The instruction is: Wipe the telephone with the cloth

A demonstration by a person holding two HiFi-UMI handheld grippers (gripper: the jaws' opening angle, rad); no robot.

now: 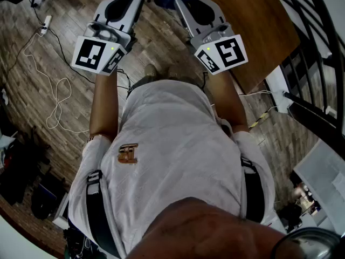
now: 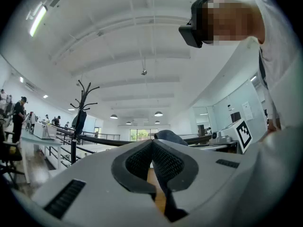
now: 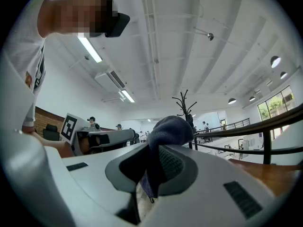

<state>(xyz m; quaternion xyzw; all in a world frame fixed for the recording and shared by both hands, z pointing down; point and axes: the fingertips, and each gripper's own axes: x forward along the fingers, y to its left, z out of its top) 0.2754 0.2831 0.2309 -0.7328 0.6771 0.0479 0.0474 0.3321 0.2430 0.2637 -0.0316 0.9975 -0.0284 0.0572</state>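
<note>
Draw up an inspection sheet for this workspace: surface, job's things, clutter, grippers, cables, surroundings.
Surface: brown wooden table, only partly in view.
Job's things: dark blue cloth pinched in the right gripper; telephone, nothing seen.
Clutter: dark items piled on the wood floor, too unclear to name.
Grippers: left gripper fingers together, nothing between them; right gripper shut on the cloth.
Cables: white cable looped on the floor.
Surroundings: black metal railing, black coat stand, people at distant desks.
</note>
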